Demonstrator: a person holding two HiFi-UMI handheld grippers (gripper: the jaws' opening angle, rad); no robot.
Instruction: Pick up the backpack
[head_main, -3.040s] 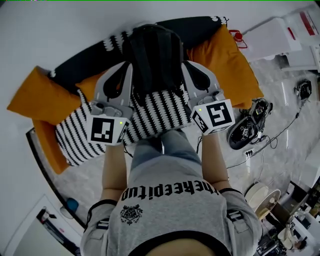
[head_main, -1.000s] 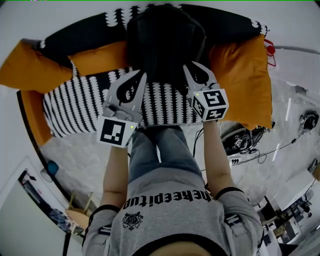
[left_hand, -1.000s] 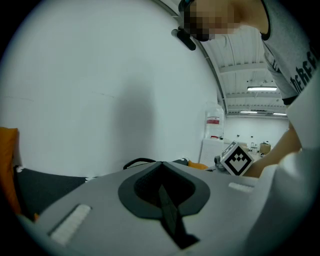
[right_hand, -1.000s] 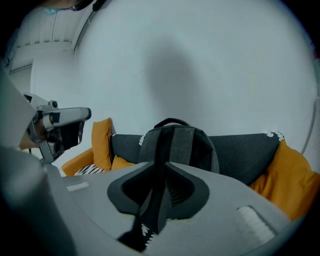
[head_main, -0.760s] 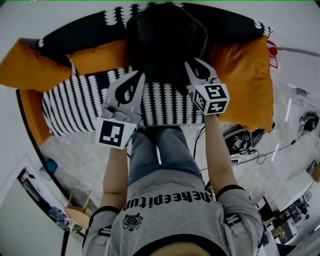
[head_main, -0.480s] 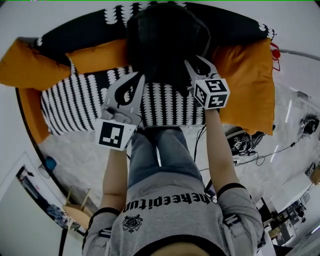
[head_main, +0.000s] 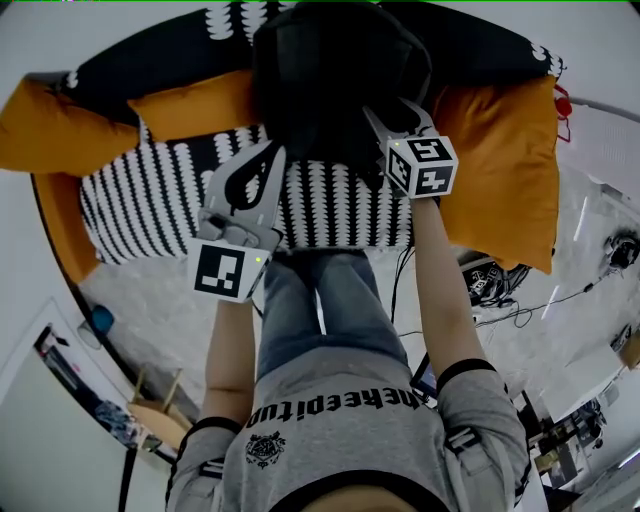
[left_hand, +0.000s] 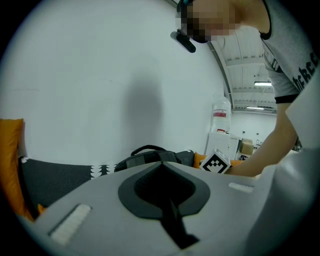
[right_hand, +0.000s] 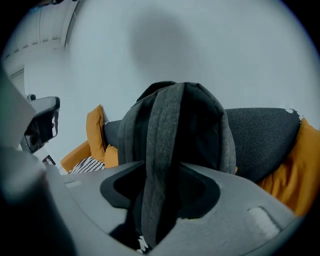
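Note:
A black backpack stands upright on the sofa, leaning on the dark backrest. My right gripper is at its lower right side. In the right gripper view, a grey shoulder strap of the backpack runs down between the jaws, which are opening, with dark gaps on both sides of the strap. My left gripper hovers over the striped seat just left of the bag, jaws together and nothing in them. In the left gripper view only the backpack's top handle shows beyond the jaws.
The sofa has a black-and-white striped seat and orange cushions. Behind it is a white wall. On the floor to the right lie cables and dark gear. The person's legs stand against the sofa's front edge.
The right gripper has moved further in against the backpack and its jaws have spread apart around the strap. The left gripper has hardly moved.

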